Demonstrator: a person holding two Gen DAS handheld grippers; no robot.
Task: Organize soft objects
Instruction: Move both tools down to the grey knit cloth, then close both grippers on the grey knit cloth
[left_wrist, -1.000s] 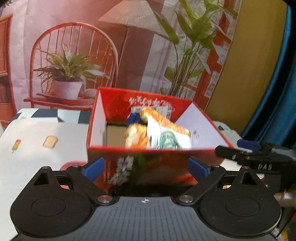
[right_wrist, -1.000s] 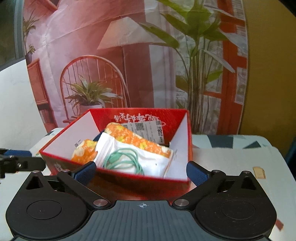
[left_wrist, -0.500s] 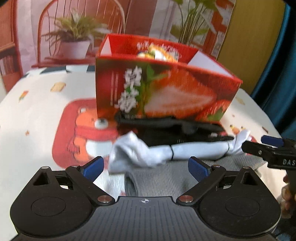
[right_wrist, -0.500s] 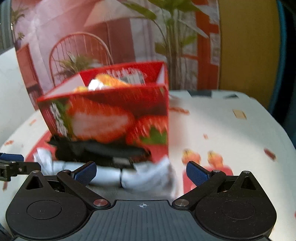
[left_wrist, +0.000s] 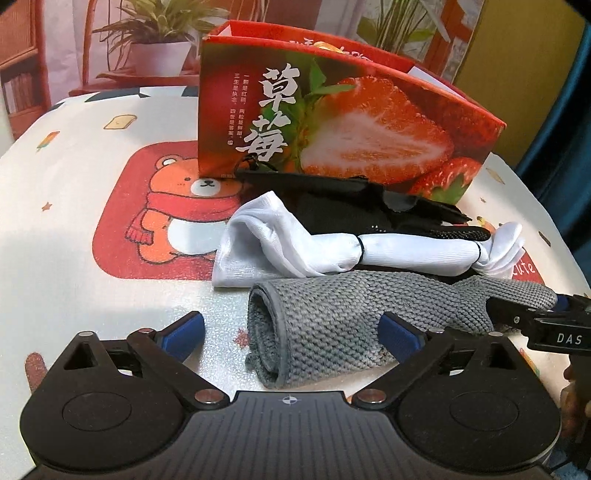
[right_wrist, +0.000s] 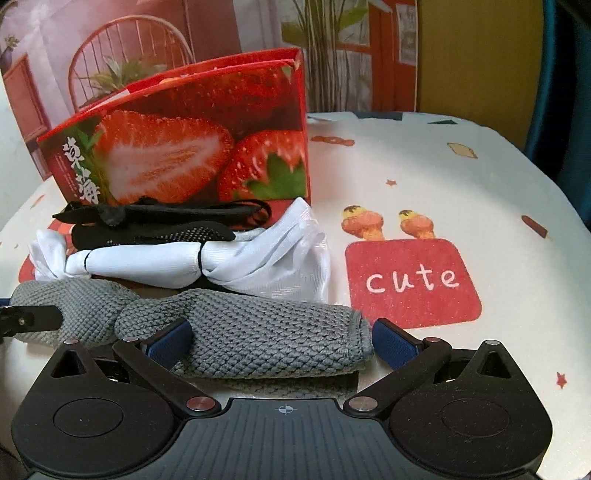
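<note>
Cartoon-printed tablecloth (left_wrist: 74, 229) fills my left wrist view. My left gripper (left_wrist: 291, 330) is spread wide around the near rolled end of the grey knit cloth (left_wrist: 332, 317), whose long axis runs left to right. Behind lie a white tied bundle (left_wrist: 369, 254), a partly hidden black item (left_wrist: 351, 203), and the strawberry box (left_wrist: 343, 136), contents unseen.

From the right wrist view, my right gripper (right_wrist: 280, 338) is wide too, straddling the cloth's other end; only here "cute" (right_wrist: 412, 280) reads whole.

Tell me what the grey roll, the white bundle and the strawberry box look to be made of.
Grey roll: coarse knit or woven fabric, matte, with a visible bumpy weave and a stitched hem. White bundle: thin smooth cloth with a slight sheen, probably synthetic, cinched by thin black bands. Strawberry box: printed cardboard, slightly glossy, with crisp folded edges.
</note>
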